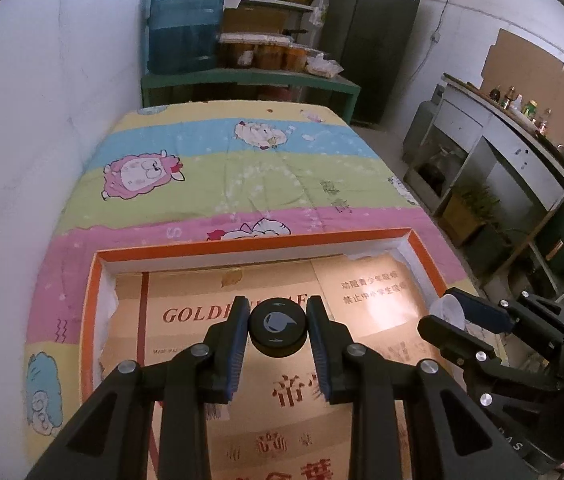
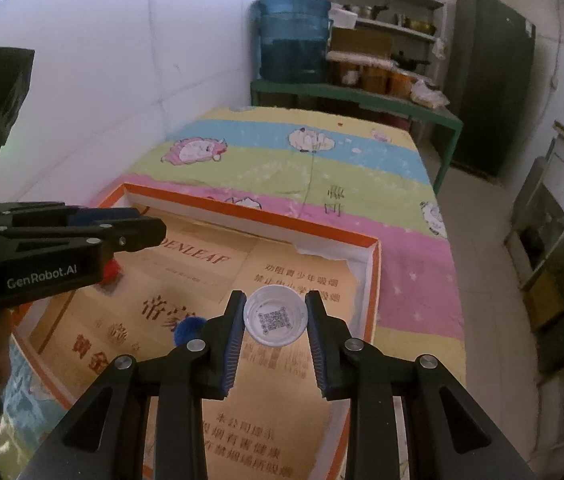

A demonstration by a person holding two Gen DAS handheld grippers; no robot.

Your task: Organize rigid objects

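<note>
Above tray [image 1: 250, 246], both tongs tilted down.

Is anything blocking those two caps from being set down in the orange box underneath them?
Nothing visible does. The black cap sits pinched in the left hand-held gripper, the clear cap in the right hand-held gripper, both over the orange-rimmed box. Only a blue pom-pom lies nearby.

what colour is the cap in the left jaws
Black cap with a grey swirl logo; the left wrist view shows it best.
</note>
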